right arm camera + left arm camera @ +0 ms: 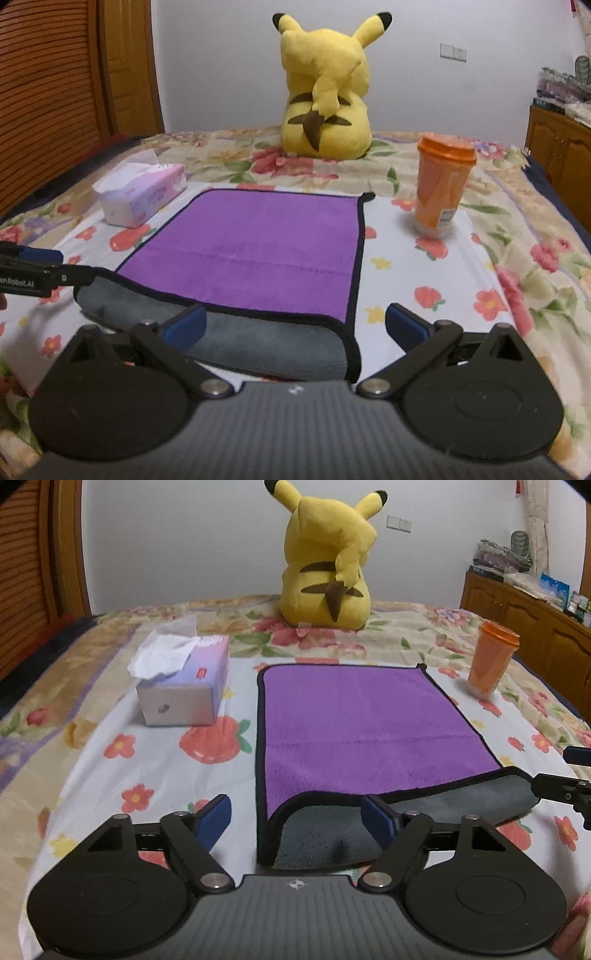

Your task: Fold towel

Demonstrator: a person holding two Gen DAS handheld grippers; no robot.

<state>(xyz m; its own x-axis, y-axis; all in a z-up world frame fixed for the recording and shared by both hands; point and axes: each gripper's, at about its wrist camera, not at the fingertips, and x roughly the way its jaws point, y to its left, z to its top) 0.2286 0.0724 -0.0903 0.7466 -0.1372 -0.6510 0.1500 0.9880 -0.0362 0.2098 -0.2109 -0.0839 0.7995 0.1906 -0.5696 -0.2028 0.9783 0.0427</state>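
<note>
A purple towel [362, 716] with black trim and a grey underside lies on the bed; it also shows in the right wrist view [251, 243]. Its near edge is curled over, grey side [321, 838] up. My left gripper [299, 814] is open, its fingers either side of the near left corner of the towel. My right gripper [295, 325] is open, its fingers either side of the near right corner [351, 354]. Each gripper appears at the edge of the other's view.
A tissue box [184, 686] stands left of the towel. An orange cup [441, 184] stands to the right. A yellow plush toy [328, 561] sits at the far side of the flowered bed cover [129, 760]. A wooden cabinet [535, 627] stands at far right.
</note>
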